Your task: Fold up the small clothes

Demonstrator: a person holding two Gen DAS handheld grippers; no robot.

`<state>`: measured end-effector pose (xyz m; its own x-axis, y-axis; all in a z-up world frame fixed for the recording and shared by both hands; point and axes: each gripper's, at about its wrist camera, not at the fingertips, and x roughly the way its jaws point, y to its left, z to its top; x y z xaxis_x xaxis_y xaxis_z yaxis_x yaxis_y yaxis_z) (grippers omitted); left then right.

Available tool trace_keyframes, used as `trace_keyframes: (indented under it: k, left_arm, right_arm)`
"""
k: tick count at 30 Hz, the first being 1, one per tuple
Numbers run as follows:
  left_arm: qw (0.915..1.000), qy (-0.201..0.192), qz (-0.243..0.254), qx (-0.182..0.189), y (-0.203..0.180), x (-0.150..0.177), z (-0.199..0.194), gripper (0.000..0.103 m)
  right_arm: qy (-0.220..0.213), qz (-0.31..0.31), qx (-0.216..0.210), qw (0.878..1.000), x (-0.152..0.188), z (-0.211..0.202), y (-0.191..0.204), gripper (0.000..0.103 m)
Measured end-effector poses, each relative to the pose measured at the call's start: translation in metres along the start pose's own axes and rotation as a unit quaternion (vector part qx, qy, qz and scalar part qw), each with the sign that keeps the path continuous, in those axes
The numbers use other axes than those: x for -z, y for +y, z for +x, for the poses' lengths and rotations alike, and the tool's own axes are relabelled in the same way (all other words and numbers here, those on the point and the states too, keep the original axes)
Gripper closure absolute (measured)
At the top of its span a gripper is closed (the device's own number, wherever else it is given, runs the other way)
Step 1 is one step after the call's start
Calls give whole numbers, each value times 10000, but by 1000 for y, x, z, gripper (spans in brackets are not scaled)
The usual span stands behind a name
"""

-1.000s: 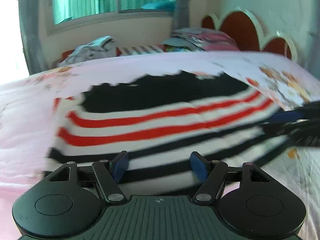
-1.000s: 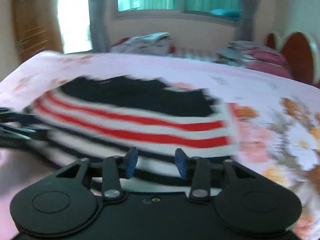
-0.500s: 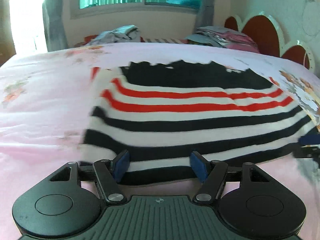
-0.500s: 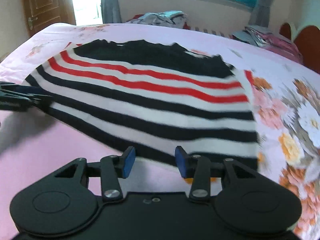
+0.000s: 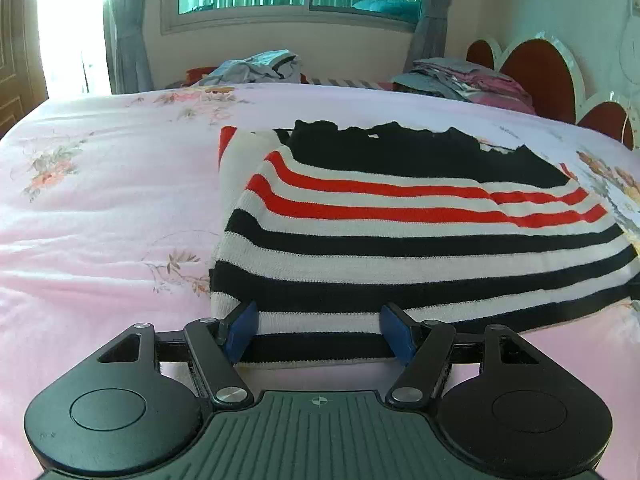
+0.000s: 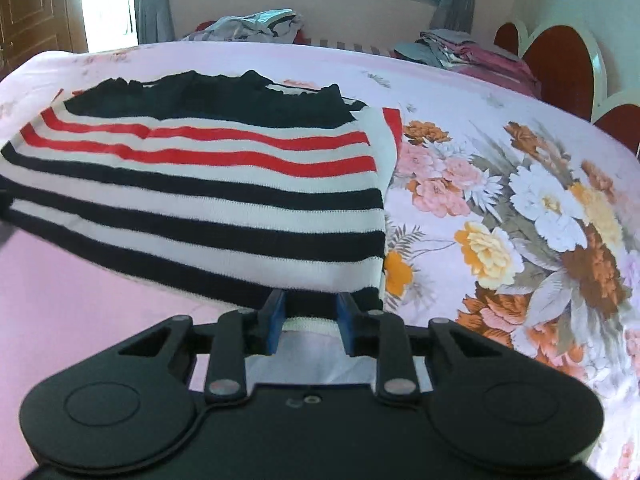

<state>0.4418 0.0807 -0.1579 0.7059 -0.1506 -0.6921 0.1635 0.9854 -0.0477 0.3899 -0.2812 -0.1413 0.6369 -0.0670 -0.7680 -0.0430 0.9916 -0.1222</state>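
Observation:
A striped knit sweater, black at the top with red, white and black bands, lies flat on the pink floral bedspread. It also shows in the right wrist view. My left gripper is open, its blue pads either side of the sweater's near left hem. My right gripper is open with a narrower gap, at the hem's near right corner, where a bit of white edge sits between the pads.
A heap of grey clothes and a stack of folded clothes lie at the far side of the bed. A red scalloped headboard stands at the right. A wooden door is at the left.
Both grippers pulled back toward the near hem of the sweater, which has settled flat. The jaws kept the same width throughout.

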Motion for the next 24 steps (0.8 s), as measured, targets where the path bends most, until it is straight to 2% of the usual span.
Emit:
trace_keyframes:
  k: [10, 14, 19, 24]
  left_arm:
    - [10000, 7, 74, 63, 4, 2, -1, 35]
    - [9999, 59, 3, 81, 4, -1, 0, 35]
    - [10000, 50, 29, 69, 2, 0, 0, 35]
    - [10000, 88, -10, 38, 1, 0, 1, 35]
  right_arm:
    - [52, -94, 154, 9998, 17, -5, 0, 76]
    - [-46, 179, 119, 9998, 17, -17, -8, 77]
    - [-493, 147, 116, 9986, 6, -37, -4, 77]
    - [-408, 134, 103, 9990, -6, -17, -4, 80]
